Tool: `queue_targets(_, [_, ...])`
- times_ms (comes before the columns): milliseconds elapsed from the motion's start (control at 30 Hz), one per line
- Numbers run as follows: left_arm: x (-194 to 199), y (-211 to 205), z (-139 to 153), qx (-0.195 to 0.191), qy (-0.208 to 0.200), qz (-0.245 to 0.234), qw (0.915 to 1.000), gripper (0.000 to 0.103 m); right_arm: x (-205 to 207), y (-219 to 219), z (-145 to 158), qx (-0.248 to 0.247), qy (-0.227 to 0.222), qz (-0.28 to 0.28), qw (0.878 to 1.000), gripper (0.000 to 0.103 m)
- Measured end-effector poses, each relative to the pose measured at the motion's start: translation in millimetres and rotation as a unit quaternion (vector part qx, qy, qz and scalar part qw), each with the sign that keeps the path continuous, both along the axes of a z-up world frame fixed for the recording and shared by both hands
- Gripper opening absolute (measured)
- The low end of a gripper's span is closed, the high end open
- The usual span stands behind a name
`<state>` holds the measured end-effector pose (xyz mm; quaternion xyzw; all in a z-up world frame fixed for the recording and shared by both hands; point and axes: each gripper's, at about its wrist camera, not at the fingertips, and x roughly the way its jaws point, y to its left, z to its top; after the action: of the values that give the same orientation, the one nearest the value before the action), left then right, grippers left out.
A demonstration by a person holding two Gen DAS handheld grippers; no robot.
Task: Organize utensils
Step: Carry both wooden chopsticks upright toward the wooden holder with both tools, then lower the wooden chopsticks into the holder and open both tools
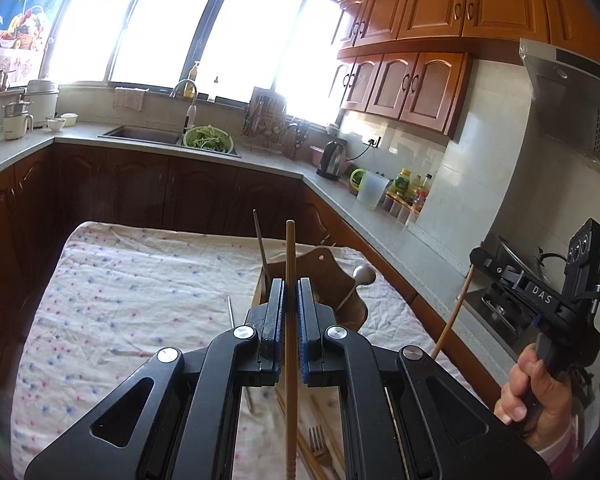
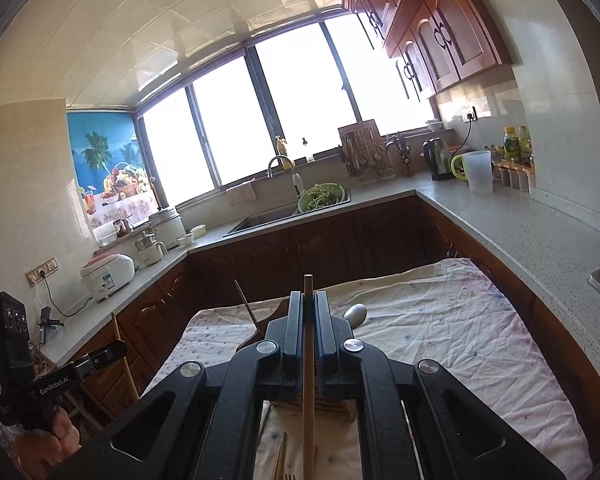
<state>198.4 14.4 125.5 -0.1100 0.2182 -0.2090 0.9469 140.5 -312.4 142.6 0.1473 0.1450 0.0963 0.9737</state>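
My left gripper (image 1: 290,286) is shut on a wooden chopstick (image 1: 290,256) that stands upright between its blue pads, above the cloth-covered table (image 1: 140,280). My right gripper (image 2: 309,300) is shut on another wooden chopstick (image 2: 308,400), also upright. A wooden utensil holder (image 1: 324,280) stands just beyond the left gripper, with a dark stick (image 1: 260,240) and a metal ladle (image 1: 364,274) in it. The holder (image 2: 276,308) and the ladle (image 2: 356,314) also show in the right wrist view. A fork (image 1: 320,444) and more chopsticks (image 1: 312,456) lie on the cloth below the left gripper.
The table stands in a U-shaped kitchen. The counter (image 2: 500,216) holds a kettle (image 2: 438,158), a plastic jug (image 2: 480,172) and bottles. A sink with a green colander (image 1: 208,140) is at the back. A stove (image 1: 512,280) lies to the right.
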Motion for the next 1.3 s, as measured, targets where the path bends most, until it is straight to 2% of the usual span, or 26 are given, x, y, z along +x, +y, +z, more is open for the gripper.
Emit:
queue_targets(367, [59,-15,44,-0.020,-0.082,0.025,0.9961,0.005,47,1,36,0.010,-0.067,-0.027,0.997,0.005])
queue_targets(567, [100,-30,51,-0.026,-0.098,0.036,0.9942,0.005,79,-3,47,0.007,-0.091,-0.039,0.995,0.005])
queue_targets(733, [127,-43,39,-0.019,-0.113,0.057,0.9918,0.005,100,-3,40,-0.005,-0.098,-0.044,0.994,0.005])
queue_targets(900, [140,-53,15,-0.018,-0.116,0.069,0.9907,0.005,113,-4,14,-0.006,-0.084,-0.045,0.995,0.005])
queue_targets(1200, [139,-55,-35,-0.006,-0.098,0.074,0.9923,0.005,120,-1,-36,-0.001,-0.047,-0.036,0.998,0.005])
queue_targets(1300, [133,-50,-37,0.000,-0.107,0.079,0.9911,0.005,120,-1,-48,0.000,-0.035,-0.038,0.999,0.005])
